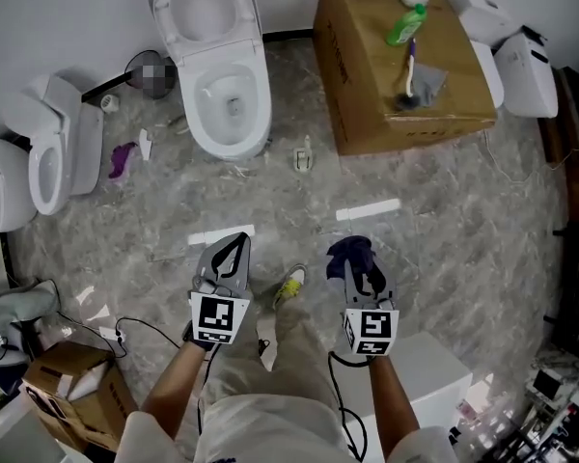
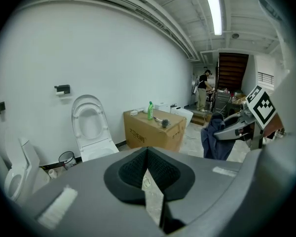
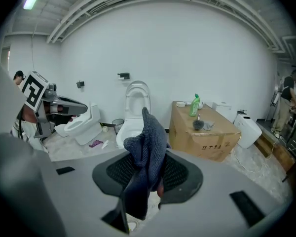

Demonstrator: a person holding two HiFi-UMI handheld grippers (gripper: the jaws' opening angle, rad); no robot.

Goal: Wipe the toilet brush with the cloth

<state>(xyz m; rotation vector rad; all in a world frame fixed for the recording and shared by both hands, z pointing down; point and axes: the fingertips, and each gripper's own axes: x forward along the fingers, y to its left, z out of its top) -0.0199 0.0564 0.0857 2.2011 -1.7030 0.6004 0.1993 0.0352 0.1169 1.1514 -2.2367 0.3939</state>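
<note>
Both forearms reach forward and down from the person's body, side by side and a little apart, each hand closed round a grip so that the two marker cubes face up in the head view. The left hand-held gripper (image 1: 235, 247) points ahead toward the white toilet (image 1: 222, 75), and its own view shows its jaws drawn together at the tips with nothing between them. The right hand-held gripper (image 1: 365, 276) lies level with it and points the same way, its jaws clamped on a dark blue cloth (image 1: 349, 254). The cloth stands up in a crumpled peak above the jaws and also hangs below them in the right gripper view. The toilet brush (image 1: 410, 66) is well apart from both grippers, lying flat on top of a cardboard box (image 1: 367, 104) that stands on the marbled floor to the right of the toilet. Its slim bluish handle points toward a green bottle (image 1: 405, 24) at the far side of the box top. Its dark bristle head lies toward the near edge against a crumpled grey rag (image 1: 432, 81).
</note>
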